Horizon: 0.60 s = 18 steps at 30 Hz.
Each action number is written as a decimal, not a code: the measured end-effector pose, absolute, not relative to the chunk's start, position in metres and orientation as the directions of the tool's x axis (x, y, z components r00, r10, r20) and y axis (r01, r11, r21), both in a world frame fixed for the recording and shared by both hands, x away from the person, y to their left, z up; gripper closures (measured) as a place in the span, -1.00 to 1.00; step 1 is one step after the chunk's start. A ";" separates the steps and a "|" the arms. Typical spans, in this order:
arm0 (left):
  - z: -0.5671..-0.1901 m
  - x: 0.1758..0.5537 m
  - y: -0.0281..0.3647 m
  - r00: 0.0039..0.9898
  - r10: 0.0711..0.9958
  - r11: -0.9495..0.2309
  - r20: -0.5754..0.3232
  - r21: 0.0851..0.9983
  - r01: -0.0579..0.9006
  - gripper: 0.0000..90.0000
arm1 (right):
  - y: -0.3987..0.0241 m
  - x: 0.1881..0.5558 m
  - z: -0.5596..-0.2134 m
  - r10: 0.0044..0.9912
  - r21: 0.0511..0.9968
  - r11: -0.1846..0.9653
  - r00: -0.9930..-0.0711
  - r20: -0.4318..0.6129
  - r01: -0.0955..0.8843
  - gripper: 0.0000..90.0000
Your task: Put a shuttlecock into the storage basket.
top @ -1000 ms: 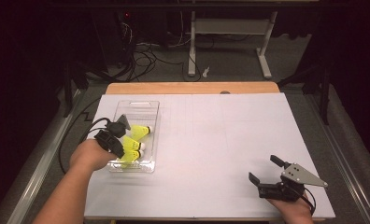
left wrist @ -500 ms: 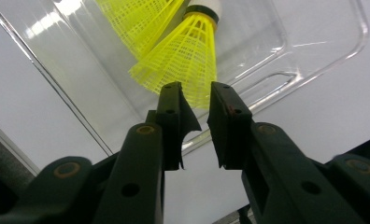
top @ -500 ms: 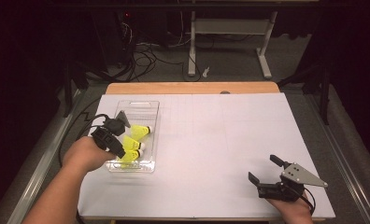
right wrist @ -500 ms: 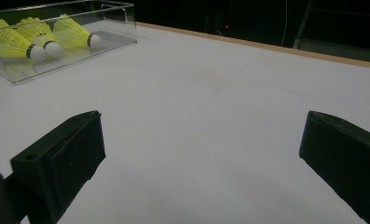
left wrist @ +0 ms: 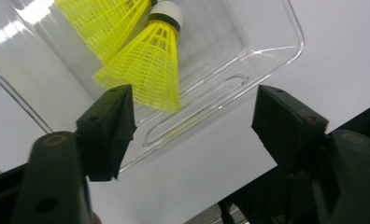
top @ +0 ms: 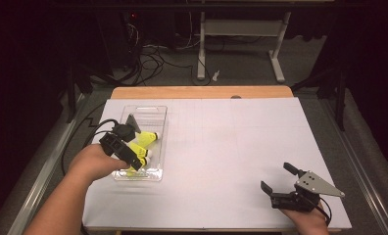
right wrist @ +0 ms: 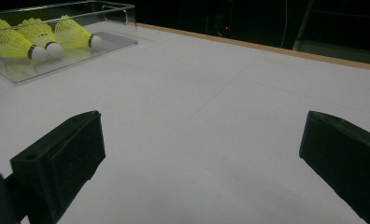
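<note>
Inside clear tray, yellow shuttlecocks (no legible markings), left gripper above

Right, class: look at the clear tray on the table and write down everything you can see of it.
The clear tray is a shallow, see-through oblong box with rounded corners, a raised rim and a long slot-shaped groove in its floor; it looks like hard plastic. It lies flat on the white table cover, near the left edge. Three yellow shuttlecocks with white tips lie on their sides inside it. The left tool hangs over its near end, jaws open, nothing between them.
</note>
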<state>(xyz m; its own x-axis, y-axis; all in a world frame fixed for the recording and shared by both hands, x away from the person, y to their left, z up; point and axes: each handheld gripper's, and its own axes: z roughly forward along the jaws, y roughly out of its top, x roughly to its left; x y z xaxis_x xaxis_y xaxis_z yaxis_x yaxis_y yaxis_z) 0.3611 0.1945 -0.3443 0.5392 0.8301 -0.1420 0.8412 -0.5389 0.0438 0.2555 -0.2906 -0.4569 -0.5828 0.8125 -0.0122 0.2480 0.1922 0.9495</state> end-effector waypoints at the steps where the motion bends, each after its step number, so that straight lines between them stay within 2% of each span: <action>1: -0.344 0.361 0.194 0.538 0.831 -0.537 -0.143 0.048 0.842 -0.49 | -0.291 0.255 -0.457 0.813 0.950 0.191 -0.582 -0.011 0.248 -0.98; 7: -0.350 0.362 0.189 0.543 0.823 -0.544 -0.168 0.043 0.838 -0.96 | -0.290 0.255 -0.457 0.813 0.949 0.192 -0.582 -0.011 0.250 -0.98; 18: -0.357 0.363 0.196 0.513 0.844 -0.504 -0.156 0.099 0.858 -0.99 | -0.290 0.255 -0.458 0.813 0.948 0.196 -0.582 -0.014 0.251 -0.98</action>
<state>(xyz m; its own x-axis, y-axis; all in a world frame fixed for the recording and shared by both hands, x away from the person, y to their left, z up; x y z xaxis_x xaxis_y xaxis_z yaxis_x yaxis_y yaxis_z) 0.3628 0.1959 -0.3573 0.5135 0.8438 -0.1563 0.8581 -0.5038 0.0991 0.2548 -0.2899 -0.4578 -0.5818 0.8132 -0.0143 0.2511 0.1963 0.9479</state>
